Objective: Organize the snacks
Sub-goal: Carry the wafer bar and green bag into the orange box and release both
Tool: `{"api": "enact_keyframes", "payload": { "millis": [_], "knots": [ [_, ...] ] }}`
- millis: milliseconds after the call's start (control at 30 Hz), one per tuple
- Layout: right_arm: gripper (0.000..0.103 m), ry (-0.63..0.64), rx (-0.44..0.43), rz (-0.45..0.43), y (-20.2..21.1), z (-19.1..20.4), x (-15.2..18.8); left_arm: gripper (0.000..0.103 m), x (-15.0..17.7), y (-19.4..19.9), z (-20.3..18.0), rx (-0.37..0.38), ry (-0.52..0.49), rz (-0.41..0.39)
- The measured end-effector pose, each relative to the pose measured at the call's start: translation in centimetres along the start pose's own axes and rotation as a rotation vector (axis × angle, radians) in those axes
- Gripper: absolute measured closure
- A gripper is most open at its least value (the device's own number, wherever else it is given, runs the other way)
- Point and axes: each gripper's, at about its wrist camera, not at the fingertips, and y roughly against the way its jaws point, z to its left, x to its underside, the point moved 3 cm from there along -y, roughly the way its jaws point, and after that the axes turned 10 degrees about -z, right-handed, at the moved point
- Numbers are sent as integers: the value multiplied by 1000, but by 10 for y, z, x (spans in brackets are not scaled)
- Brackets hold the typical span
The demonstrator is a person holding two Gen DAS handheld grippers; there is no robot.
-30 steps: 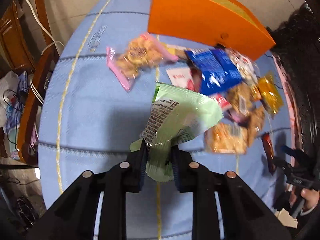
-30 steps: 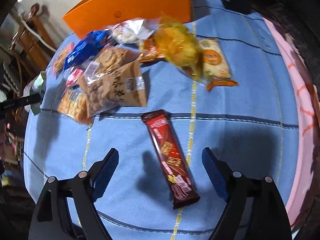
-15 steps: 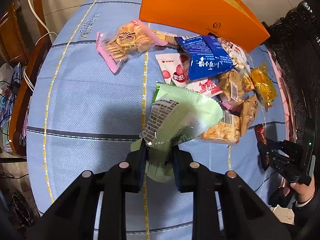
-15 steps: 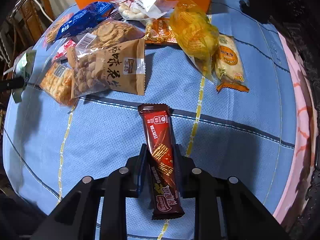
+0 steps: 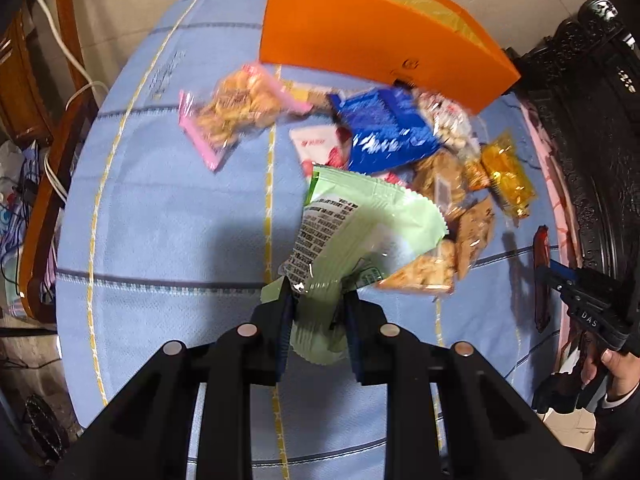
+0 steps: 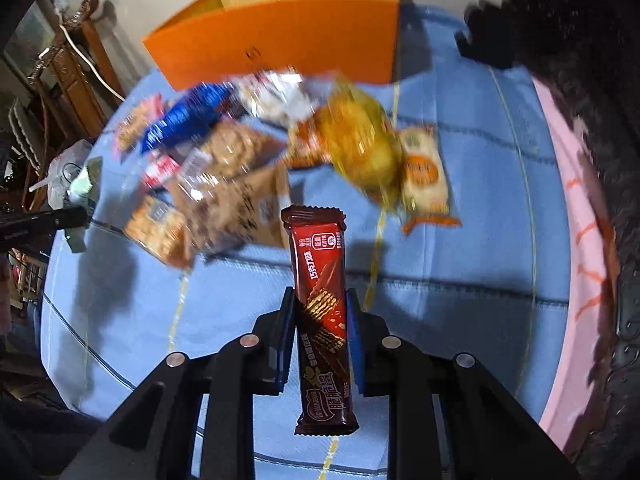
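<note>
Left tongs (image 5: 316,316) pinch a crinkled, glossy green packet (image 5: 360,232); right tongs (image 6: 320,332) clamp a long, foil-wrapped brown wafer bar (image 6: 322,280).

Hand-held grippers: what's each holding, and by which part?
Left hand-held gripper: light green snack packet, by its lower end. Right hand-held gripper: red-brown wafer bar, around its middle.

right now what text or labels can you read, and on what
"DAS": on the right tongs, seen from the left wrist.
"巧克力味": on the red chocolate wafer bar clamped in those tongs.
Back print on the green snack packet held by the left tongs: too small.
Snack pile and orange box logo: blurred.
</note>
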Motion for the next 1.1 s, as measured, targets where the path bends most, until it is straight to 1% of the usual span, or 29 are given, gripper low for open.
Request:
{"api": "enact_keyframes", "payload": {
  "millis": [133, 233, 433, 467, 567, 700, 833, 933, 967, 1033, 1067, 1100],
  "knots": [
    [79, 22, -21, -45, 14, 6, -22, 80, -15, 13, -5, 11, -6, -42],
    [79, 34, -36, -76, 23, 4, -39, 80, -30, 23, -11, 18, -17, -83],
    [79, 49, -66, -179, 38, 12, -88, 80, -68, 35, -27, 27, -49, -145],
    [79, 54, -65, -202, 40, 13, -101, 80, -75, 37, -29, 32, -51, -153],
    [79, 49, -66, -270, 46, 11, -143, 80, -114, 42, -40, 29, -82, -204],
    [79, 35, -46, -347, 41, 5, -202, 80, -164, 38, -54, 22, -104, -246],
    [79, 50, -13, -383, 20, 1, -258, 79, -215, 20, -62, 11, -91, -253],
    [79, 56, 10, -382, 0, 0, -287, 78, -242, 1, -62, 10, -63, -242],
    [79, 61, 23, -380, -9, -1, -296, 75, -249, -5, -62, 5, -57, -238],
    [77, 60, 46, -379, -22, -3, -307, 62, -262, -19, -63, -9, -51, -217],
    [63, 45, 53, -382, -29, -7, -311, 41, -264, -21, -64, -35, -51, -224],
    [53, 29, 66, -382, -33, -10, -313, 13, -267, -19, -65, -96, -57, -256]
  ]
}}
